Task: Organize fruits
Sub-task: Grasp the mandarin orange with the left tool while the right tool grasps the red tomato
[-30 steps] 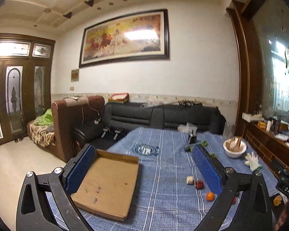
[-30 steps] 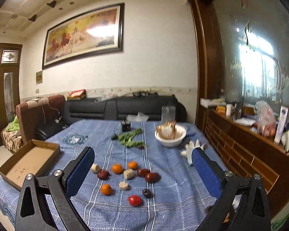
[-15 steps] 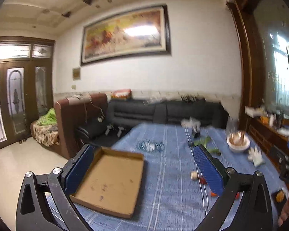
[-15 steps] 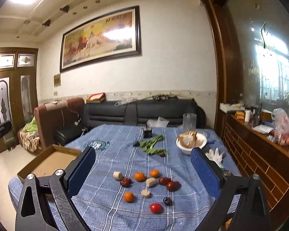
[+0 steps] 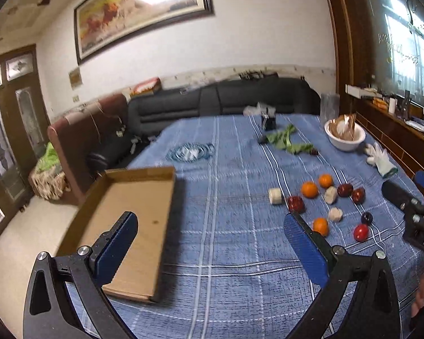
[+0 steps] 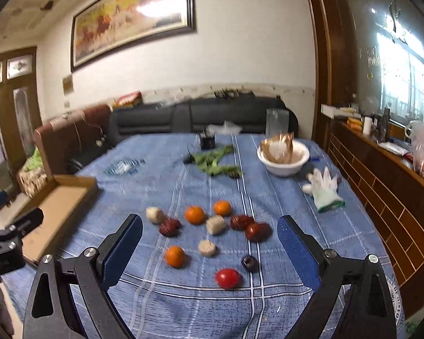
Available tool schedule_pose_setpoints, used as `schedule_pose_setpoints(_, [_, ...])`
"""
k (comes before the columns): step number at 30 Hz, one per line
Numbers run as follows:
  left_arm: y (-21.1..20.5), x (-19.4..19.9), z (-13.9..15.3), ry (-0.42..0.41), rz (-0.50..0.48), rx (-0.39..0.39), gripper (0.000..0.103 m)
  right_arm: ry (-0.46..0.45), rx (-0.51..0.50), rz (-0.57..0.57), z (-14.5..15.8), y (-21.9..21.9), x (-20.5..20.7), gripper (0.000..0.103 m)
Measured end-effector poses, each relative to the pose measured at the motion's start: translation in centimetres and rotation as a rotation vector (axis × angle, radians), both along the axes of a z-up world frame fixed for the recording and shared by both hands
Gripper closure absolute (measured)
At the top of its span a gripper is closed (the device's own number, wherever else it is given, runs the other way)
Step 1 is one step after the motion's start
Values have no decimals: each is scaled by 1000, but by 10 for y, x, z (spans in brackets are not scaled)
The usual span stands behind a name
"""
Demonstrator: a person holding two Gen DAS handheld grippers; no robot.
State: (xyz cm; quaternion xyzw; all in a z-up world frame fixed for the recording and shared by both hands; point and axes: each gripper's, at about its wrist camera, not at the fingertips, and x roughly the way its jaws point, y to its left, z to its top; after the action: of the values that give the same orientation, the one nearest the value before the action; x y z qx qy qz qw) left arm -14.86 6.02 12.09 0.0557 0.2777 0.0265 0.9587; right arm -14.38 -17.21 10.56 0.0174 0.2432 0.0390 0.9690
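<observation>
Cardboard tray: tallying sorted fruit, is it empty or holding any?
Empty: the cardboard tray shows bare brown floor; the fruits lie on the tablecloth.

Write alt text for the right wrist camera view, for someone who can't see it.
The open right gripper hovers empty above small fruits scattered on a blue checked tablecloth: three oranges, a red tomato, dark red dates and pale chunks. An empty cardboard tray lies at left, a white bowl farther back.
</observation>
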Motion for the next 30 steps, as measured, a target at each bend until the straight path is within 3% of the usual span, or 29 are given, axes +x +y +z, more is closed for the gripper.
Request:
schedule_pose_setpoints(3, [-5,12,-12,29,-4,12,0,17,-32,-18,-12,-2,8,4])
schedule_pose_setpoints(10, [-23,26,-33,89,-43,26,0,110,29,-28,-34,-25,22,4])
schedule_pose_setpoints(19, [-37,39,-45,128,-76,30,0,11,15,-62,-29,-41,11,4])
schedule_pose_setpoints(24, [-41,49,-49,158,-114,-12,0,171,-9,-5,-50,-47,25,6])
schedule_pose_setpoints(25, [-43,52,-50,166,-129,-22,0,187,-18,0,-54,-47,26,16])
schedule_pose_setpoints(26, [-46,56,-51,174,-146,-33,0,216,-23,5,-58,-48,29,37])
schedule_pose_setpoints(27, [-49,59,-51,181,-163,-44,0,247,-16,6,-63,-50,32,45])
schedule_pose_setpoints(30, [-64,72,-57,211,-217,-65,0,298,52,22,-71,-58,42,49])
